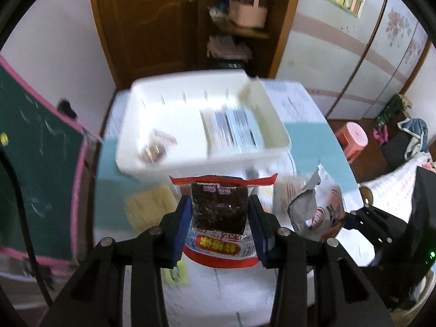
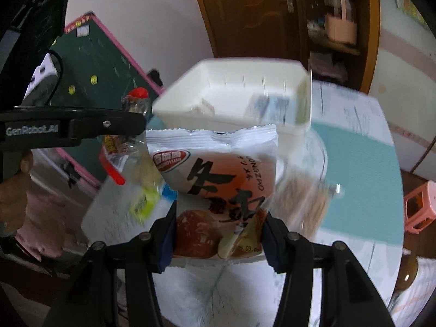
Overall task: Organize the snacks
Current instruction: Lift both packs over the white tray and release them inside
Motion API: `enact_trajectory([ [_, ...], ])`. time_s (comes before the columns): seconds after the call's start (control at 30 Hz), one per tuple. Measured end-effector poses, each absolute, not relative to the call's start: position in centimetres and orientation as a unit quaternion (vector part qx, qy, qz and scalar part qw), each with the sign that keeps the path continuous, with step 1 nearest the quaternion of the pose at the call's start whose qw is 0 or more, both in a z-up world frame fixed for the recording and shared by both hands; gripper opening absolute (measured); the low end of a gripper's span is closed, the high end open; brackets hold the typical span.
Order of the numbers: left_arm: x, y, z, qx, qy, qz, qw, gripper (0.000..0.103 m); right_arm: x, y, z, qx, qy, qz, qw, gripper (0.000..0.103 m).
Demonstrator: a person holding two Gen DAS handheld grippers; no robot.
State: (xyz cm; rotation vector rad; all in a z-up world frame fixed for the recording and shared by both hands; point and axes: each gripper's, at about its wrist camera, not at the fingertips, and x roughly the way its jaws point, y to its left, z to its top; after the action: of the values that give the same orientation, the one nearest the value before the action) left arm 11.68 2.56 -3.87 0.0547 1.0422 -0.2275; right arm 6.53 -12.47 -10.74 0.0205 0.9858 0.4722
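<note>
Left hand-held gripper (image 1: pixel 220 212): pinched on a clear packet with red trim, blue pads pressed against both its sides.
Clear packet with red trim (image 1: pixel 219 209): held upright and off the bench, dark contents showing through; red sealed edge at 12 o'clock, red and blue label at 6 o'clock.
Right hand-held gripper (image 2: pixel 219 233): clamped on the lower part of a white snack bag, pads against both side edges.
White snack bag (image 2: pixel 215 174): held above the bench, crimped seal at 12 o'clock, bold black characters and a red oval logo on the front; date-fruit picture between the pads.
White bin (image 1: pixel 190 125): sat on the bench at 12 o'clock from both held packets; open top, low walls.
Bin contents: a pale striped package (image 1: pixel 231 130) lay toward 3 o'clock, a small brownish packet (image 1: pixel 154 150) toward 8 o'clock; both blurred.
Bench (image 1: pixel 313 141): covered in a white and pale teal cloth; a yellowish flat item (image 1: pixel 148 207) lay at 9 o'clock from the left pads, too blurred to name.
Pink stool (image 1: pixel 353 139): stood on the floor at 3 o'clock, apart from the bench.
Green chalkboard (image 1: pixel 35 179): pink-framed, leaned at 9 o'clock.
Wooden cabinet (image 1: pixel 152 24): stood behind the bin at 12 o'clock.
</note>
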Motion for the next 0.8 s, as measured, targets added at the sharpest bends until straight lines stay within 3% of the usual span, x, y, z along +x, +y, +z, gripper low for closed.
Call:
enact_trajectory([
  [0.3, 19.2, 2.8, 2.1, 0.057, 0.449, -0.092, 0.887, 0.040, 13.9, -10.7, -4.9, 0.030, 0.413, 0.182, 0.892, 0.053],
  [0.67, 27.3, 3.0, 0.0, 0.091, 0.467, -0.082, 0.876, 0.040, 21.7, -9.8, -5.4, 0.054, 0.420, 0.130, 0.897, 0.054],
  [0.77, 28.6, 2.9, -1.7, 0.096, 0.480, -0.084, 0.868, 0.049, 22.8, -9.1, -6.5, 0.049, 0.434, 0.128, 0.890, 0.056],
  [0.8, 29.0, 3.0, -2.2, 0.095, 0.486, -0.084, 0.865, 0.058, 23.0, -8.8, -7.0, 0.046, 0.440, 0.126, 0.888, 0.057],
])
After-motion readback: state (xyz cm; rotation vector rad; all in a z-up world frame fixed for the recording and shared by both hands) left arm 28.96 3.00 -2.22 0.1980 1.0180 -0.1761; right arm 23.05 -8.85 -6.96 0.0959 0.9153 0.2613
